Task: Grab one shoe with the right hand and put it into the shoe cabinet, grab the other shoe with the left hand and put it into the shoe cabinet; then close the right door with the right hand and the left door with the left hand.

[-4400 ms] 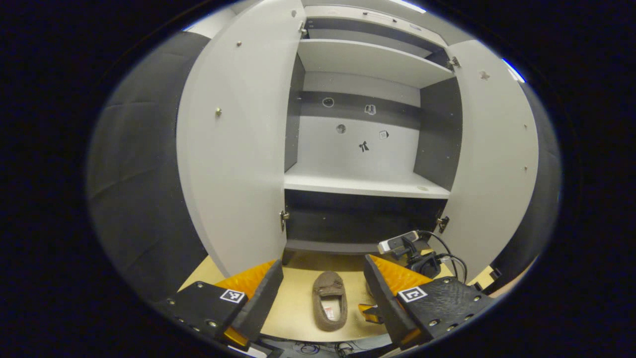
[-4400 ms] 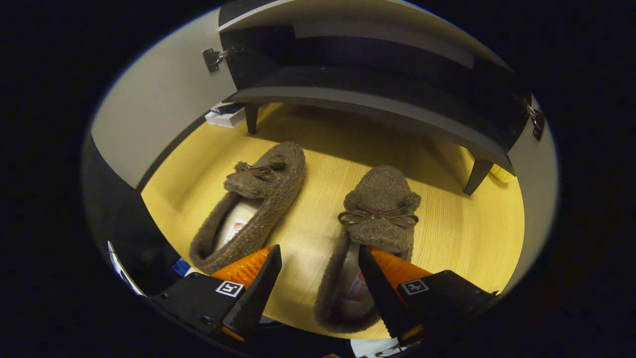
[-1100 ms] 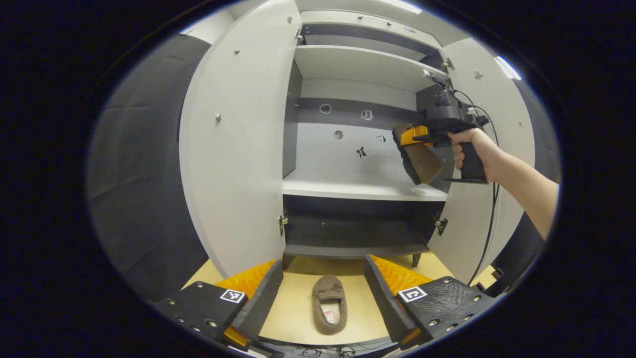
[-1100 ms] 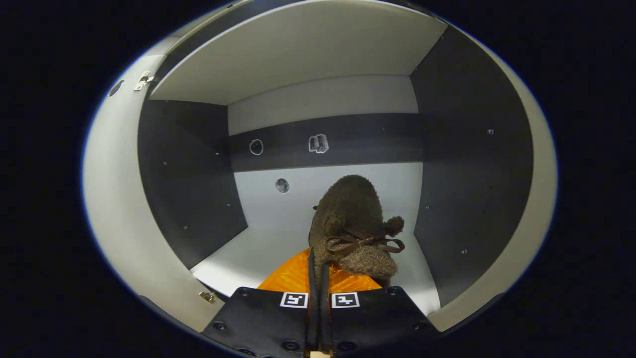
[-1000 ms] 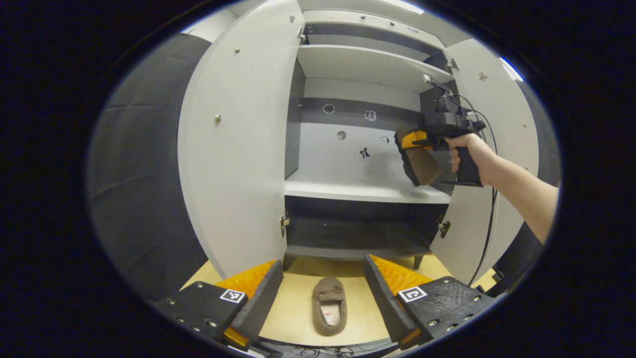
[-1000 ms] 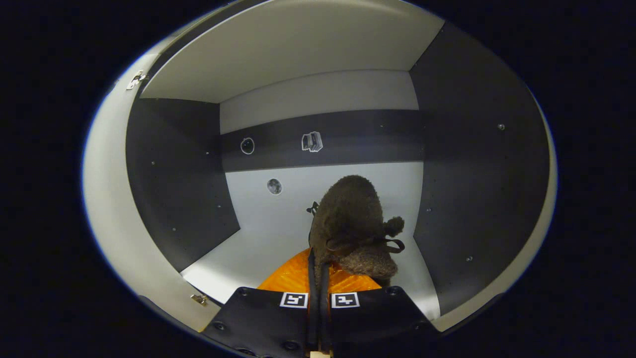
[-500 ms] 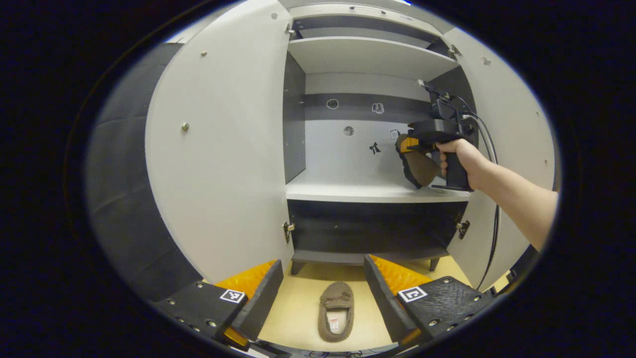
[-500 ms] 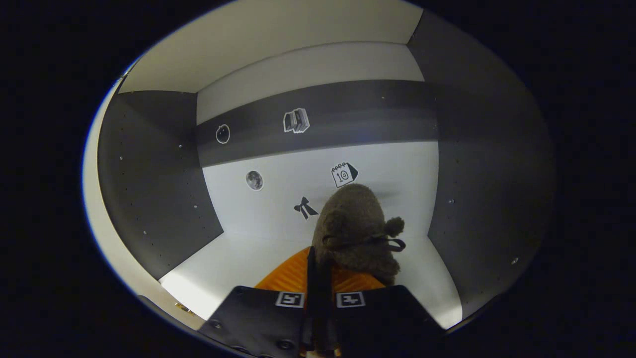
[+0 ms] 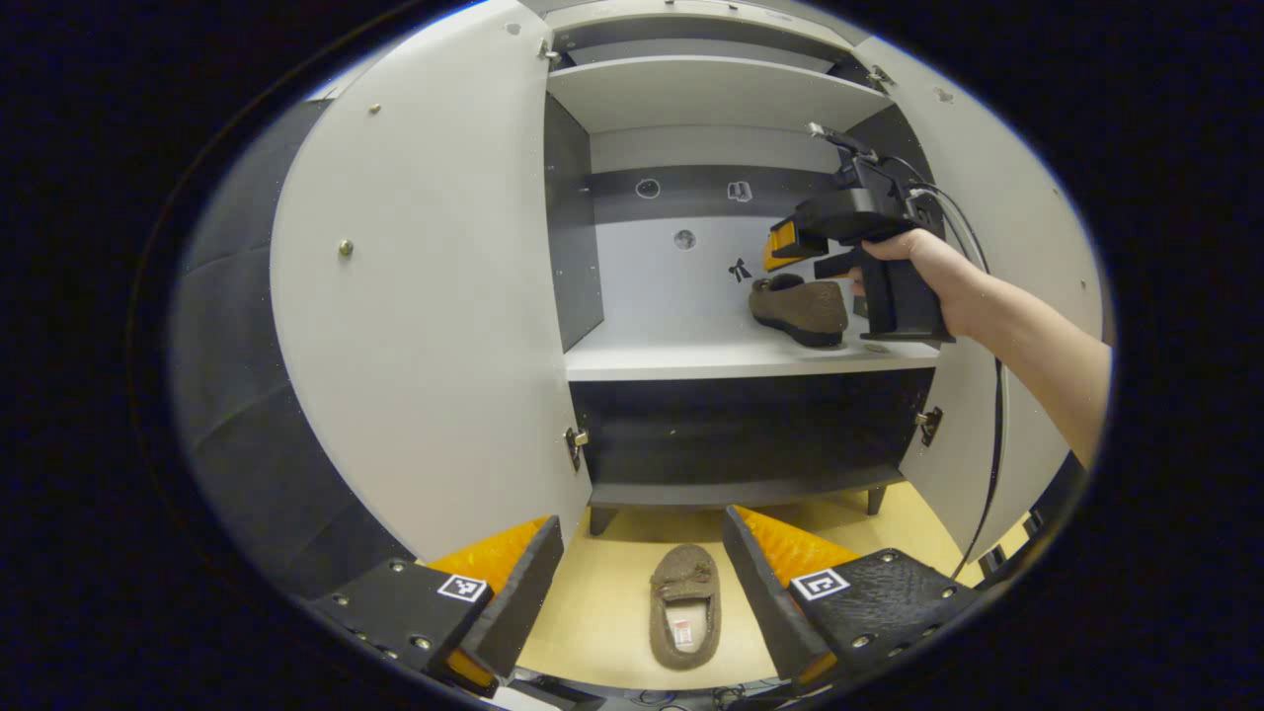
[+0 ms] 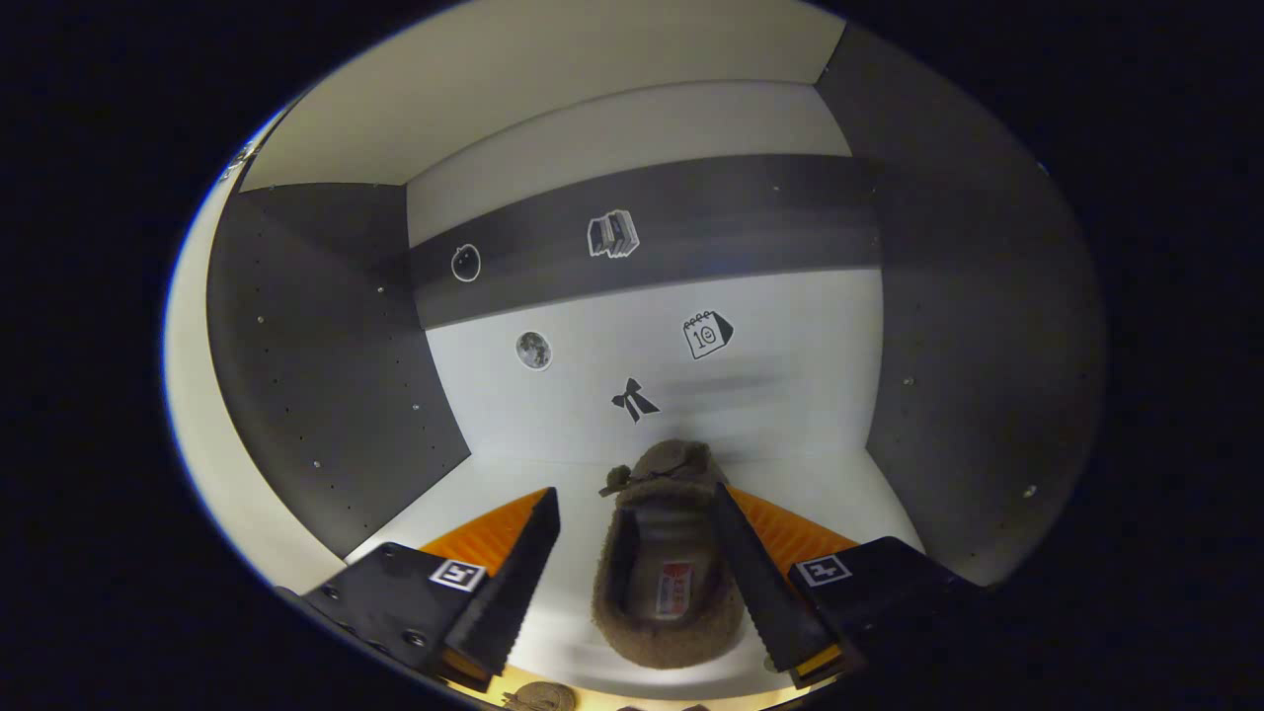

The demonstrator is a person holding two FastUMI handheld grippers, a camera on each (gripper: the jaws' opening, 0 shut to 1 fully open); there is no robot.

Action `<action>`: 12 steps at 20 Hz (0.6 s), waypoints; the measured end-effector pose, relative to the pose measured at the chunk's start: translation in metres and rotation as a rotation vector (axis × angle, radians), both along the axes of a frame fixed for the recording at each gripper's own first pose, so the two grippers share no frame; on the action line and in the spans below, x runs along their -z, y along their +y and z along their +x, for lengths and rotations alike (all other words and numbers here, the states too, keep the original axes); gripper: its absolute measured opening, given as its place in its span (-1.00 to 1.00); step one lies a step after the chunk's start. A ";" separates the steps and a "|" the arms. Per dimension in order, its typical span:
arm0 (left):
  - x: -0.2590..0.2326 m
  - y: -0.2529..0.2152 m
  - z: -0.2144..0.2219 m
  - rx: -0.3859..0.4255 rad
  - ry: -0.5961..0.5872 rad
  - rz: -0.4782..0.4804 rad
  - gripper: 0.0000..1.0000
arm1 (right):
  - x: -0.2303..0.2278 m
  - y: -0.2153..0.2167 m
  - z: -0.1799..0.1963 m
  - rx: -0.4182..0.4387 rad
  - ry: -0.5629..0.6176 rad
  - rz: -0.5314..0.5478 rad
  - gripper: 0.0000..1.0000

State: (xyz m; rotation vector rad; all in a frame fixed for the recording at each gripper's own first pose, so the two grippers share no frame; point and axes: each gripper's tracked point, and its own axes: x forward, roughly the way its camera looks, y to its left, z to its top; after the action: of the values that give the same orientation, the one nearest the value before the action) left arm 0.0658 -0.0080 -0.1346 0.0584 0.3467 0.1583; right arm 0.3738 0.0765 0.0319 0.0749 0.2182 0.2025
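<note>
One brown fuzzy slipper (image 10: 671,583) lies flat on the cabinet's middle shelf (image 10: 829,474), toe toward the back wall. My right gripper (image 10: 633,496) is open, with a finger on either side of it and neither pressing. In the left gripper view this slipper (image 9: 798,306) rests at the shelf's right end. The right gripper (image 9: 775,249) hovers just above it, held by a hand (image 9: 928,267). The other slipper (image 9: 685,604) sits on the yellow floor in front of the cabinet. My left gripper (image 9: 640,520) is open above it, holding nothing.
Both cabinet doors stand wide open: the left door (image 9: 425,326) and the right door (image 9: 997,227). A dark lower compartment (image 9: 741,444) sits under the middle shelf and an upper shelf (image 9: 701,94) above it. A cable (image 9: 992,464) hangs from the right gripper.
The right gripper carried its slipper into the cabinet, opened and let it go; the slipper now lies on the middle shelf. The left gripper stayed open and edged closer.
</note>
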 end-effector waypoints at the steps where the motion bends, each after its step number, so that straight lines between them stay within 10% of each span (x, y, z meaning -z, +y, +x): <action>1: 0.002 0.002 0.000 0.006 -0.001 -0.015 0.90 | -0.003 -0.003 -0.009 0.011 -0.008 -0.008 0.89; 12: 0.092 -0.004 0.009 0.227 0.170 0.000 0.90 | -0.007 -0.046 -0.157 0.162 -0.165 -0.039 0.96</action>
State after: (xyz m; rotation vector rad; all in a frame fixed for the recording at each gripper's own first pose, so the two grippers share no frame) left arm 0.0752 -0.0123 -0.2264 0.1110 0.5069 -0.0721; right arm 0.2170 0.0309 0.0391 0.0370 0.0509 0.0422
